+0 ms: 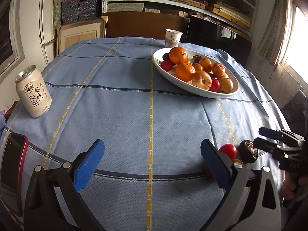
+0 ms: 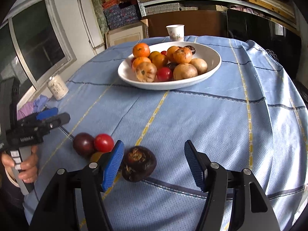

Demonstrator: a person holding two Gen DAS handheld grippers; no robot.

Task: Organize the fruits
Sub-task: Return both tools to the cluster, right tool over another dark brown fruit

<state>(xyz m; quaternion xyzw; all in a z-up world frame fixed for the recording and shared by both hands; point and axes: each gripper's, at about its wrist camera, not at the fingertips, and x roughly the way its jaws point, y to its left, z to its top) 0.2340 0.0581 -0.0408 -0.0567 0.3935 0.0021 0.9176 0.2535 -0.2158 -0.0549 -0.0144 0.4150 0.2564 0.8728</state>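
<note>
Two spread-jawed grippers: your right gripper (image 2: pixel 154 165) brackets the dark brown fruit (image 2: pixel 139 163); only its camera shows the purple plum (image 2: pixel 83 144), hidden from your left gripper (image 1: pixel 152 165).

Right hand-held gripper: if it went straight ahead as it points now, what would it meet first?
Probably the dark brown round fruit beside its left finger, just inside the open right hand-held gripper. Past it lies bare blue checked tablecloth, then the white oval bowl. Depth is uncertain.

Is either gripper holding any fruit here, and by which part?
Nothing is held. The left gripper and right gripper are open; the dark brown round fruit lies on the cloth.
</note>
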